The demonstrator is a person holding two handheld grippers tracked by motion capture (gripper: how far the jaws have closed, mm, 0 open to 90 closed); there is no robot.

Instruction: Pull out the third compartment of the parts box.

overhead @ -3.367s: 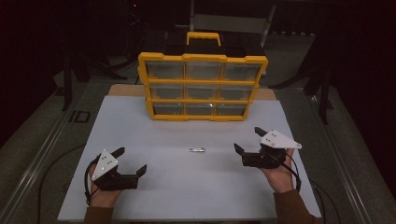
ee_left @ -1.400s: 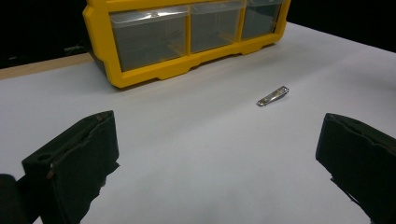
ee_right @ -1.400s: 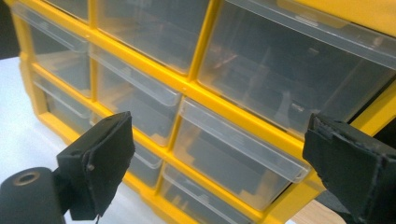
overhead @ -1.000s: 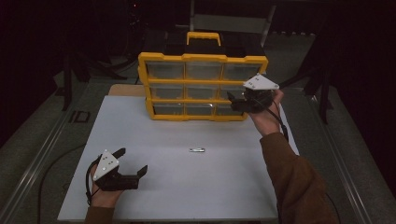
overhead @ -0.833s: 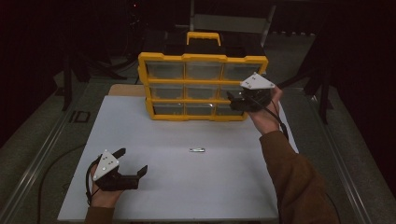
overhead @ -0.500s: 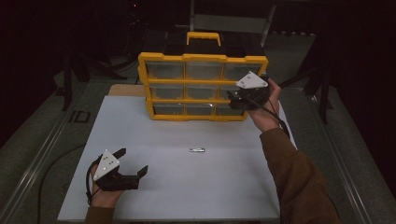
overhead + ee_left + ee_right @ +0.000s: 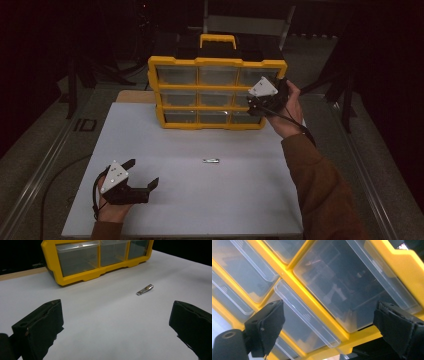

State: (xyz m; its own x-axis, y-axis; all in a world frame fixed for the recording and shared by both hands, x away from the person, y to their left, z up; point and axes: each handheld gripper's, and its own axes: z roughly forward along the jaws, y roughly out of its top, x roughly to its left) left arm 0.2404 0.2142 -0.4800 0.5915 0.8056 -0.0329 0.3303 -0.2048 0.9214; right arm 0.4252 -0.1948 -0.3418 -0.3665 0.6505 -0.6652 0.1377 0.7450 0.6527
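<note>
Black jaws of my right gripper (image 7: 252, 106) spread wide, holding nothing, right up at the yellow drawer cabinet (image 7: 216, 92), facing its right-column clear drawers (image 7: 354, 290). My left gripper (image 7: 142, 182) is open too, low over the white table (image 7: 240, 200). Nail clipper (image 7: 211, 160) lies mid-table, apart from both.

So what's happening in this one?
A person works at a white table with a gripper in each hand. The right gripper is raised to the right-hand column of a yellow drawer organizer, its fingers open in front of a clear drawer but not gripping anything. The left gripper rests open near the table's front edge. A small metal nail clipper lies loose on the table between them, untouched.
</note>
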